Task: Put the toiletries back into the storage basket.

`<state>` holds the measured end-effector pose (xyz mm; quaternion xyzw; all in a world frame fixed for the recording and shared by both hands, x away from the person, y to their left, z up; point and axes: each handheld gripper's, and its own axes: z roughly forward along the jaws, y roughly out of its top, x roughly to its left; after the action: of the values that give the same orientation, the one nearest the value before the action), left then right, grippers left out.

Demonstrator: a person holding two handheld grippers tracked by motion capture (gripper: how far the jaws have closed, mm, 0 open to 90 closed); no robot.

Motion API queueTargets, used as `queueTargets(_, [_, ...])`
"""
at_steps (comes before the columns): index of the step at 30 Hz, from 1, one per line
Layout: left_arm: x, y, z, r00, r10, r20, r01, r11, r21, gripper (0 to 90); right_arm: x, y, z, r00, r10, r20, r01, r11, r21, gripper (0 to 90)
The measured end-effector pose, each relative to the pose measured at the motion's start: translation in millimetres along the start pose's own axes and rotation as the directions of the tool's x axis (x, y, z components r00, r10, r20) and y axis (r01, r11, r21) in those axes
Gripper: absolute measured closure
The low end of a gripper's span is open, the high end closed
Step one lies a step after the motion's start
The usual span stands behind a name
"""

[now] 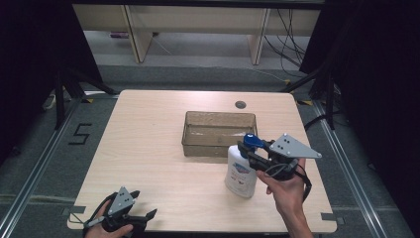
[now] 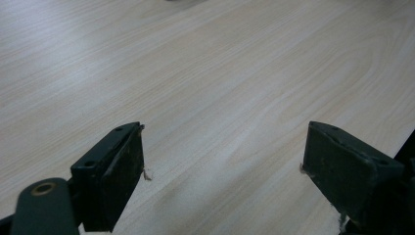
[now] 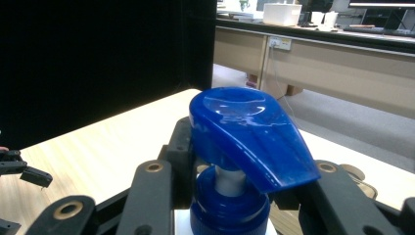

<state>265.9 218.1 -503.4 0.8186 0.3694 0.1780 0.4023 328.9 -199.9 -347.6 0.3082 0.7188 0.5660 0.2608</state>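
Glossy blue pump head tops a white bottle; right claw clamps its neck, left claw gapes.

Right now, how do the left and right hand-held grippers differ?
The left hand-held gripper is open, with bare table between its jaws; the right hand-held gripper is shut on the pump bottle, just under its blue pump head. The left sits at the table's near edge; the right is by the clear bin. Both have black jaws.
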Motion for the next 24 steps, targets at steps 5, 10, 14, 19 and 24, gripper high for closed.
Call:
queueTargets(5, [0.0, -0.4, 0.4, 0.9999, 0.002, -0.011, -0.002, 1.0, -0.003, 14.8, -1.5, 10.3, 0.7, 0.9999, -0.015, -0.007, 0.015, 1.0, -0.014, 61.6])
queueTargets(10, [-0.7, 0.0, -0.8, 0.9999, -0.015, 0.006, 0.015, 0.9998, -0.016, 14.8, -3.1, 21.1, 2.6, 0.9998, -0.006, -0.018, 0.006, 1.0, -0.03, 61.6])
queueTargets(14, [-0.4, 0.0, 0.8, 0.9997, -0.025, 0.005, 0.025, 0.9995, -0.018, 14.8, -6.0, 28.7, 5.3, 0.9995, 0.019, -0.026, -0.02, 0.999, -0.026, 61.6])
queueTargets(19, [-0.2, 0.2, 0.1, 0.9998, -0.017, 0.004, 0.017, 0.9997, -0.018, 14.8, -12.9, 39.3, 9.4, 0.9997, 0.014, -0.022, -0.014, 0.999, -0.028, 61.6])
queueTargets(24, [-0.7, 0.2, 0.4, 0.9997, -0.022, 0.007, 0.022, 0.9995, -0.021, 14.8, -17.6, 55.3, 12.9, 0.9998, -0.021, 0.0, 0.021, 0.999, -0.049, 61.6])
